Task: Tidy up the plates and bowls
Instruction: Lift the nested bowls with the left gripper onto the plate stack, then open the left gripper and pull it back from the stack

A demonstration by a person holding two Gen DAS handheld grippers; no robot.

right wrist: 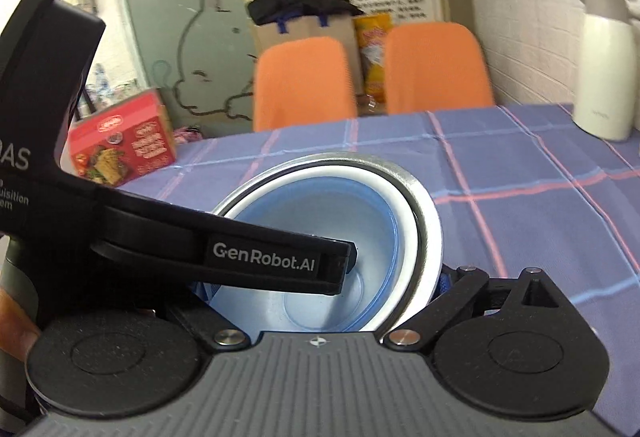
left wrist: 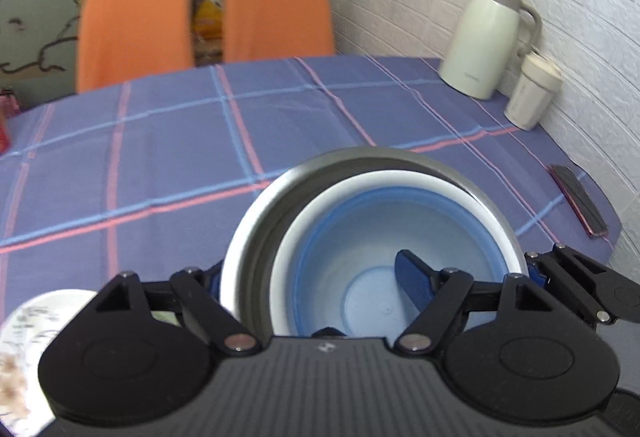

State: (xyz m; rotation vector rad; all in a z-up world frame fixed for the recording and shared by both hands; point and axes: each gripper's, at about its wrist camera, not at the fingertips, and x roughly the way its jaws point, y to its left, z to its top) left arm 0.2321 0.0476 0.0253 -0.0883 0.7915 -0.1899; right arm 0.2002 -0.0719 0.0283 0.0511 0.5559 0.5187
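Observation:
Three bowls are nested on the checked tablecloth: a steel bowl (left wrist: 256,221) (right wrist: 428,221) outermost, a white bowl (left wrist: 288,257) (right wrist: 404,213) inside it, and a blue bowl (left wrist: 372,237) (right wrist: 304,301) innermost. My left gripper (left wrist: 316,277) is open and straddles the stack's left wall. One finger (left wrist: 414,277) (right wrist: 340,261) is inside the blue bowl and the other is outside the steel one. My right gripper (right wrist: 322,285) is spread wide at the stack's near side. Its right finger (right wrist: 444,281) (left wrist: 534,269) lies against the steel rim, and its left finger is hidden behind the left gripper.
A cream thermos jug (left wrist: 484,41) (right wrist: 604,77) and a lidded cup (left wrist: 534,93) stand by the white wall at the right. A phone (left wrist: 578,201) lies near the right edge. A patterned white dish (left wrist: 24,337) sits at the near left. Two orange chairs (left wrist: 132,25) stand beyond the table, and a red box (right wrist: 124,141) is at the far left.

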